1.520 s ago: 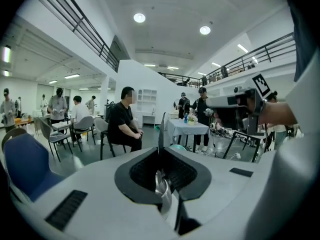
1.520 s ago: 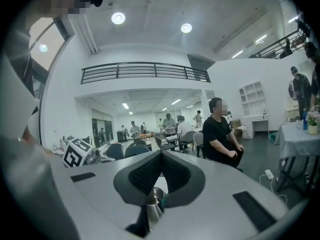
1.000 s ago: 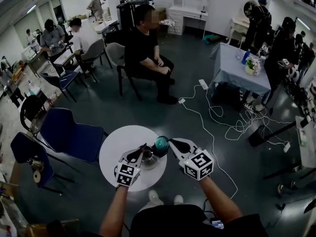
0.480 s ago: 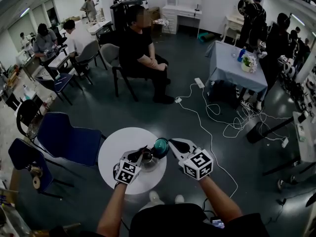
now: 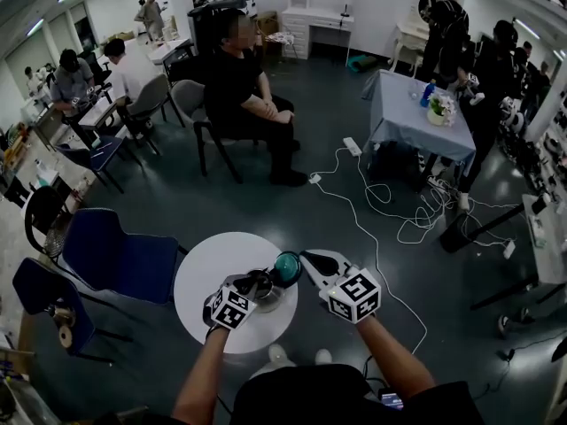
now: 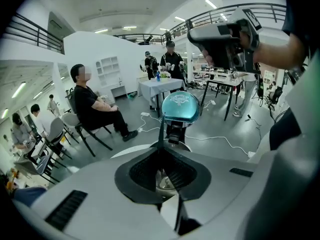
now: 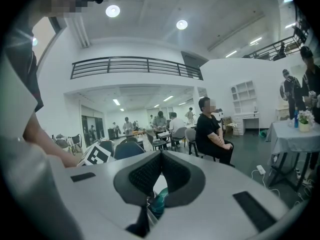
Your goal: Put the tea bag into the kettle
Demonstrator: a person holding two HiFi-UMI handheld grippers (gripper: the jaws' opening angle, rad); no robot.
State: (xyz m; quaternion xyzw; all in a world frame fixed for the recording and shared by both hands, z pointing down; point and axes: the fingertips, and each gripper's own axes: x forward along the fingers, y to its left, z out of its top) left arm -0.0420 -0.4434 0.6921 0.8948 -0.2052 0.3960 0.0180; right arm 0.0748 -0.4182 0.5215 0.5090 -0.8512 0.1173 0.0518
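Over the round white surface [image 5: 199,277], the left tongs [image 5: 260,278] hang pressed together above the open kettle [image 5: 268,294], its teal lid [image 5: 287,266] raised. The right tongs [image 5: 306,257], also together, sit beside that lid. I cannot make out the tea bag.

light: bright, even — ceiling lamps [image 7: 112,10] | edges: fisheye-bent, dark vignette | focus: sharp

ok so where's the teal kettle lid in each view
head view: teal lid low centre, over the round table, right side.
left gripper view: lid at centre, just above the jaws.
right gripper view: teal sliver of lid low, under the jaws.
shared landmark: the seated person in black.
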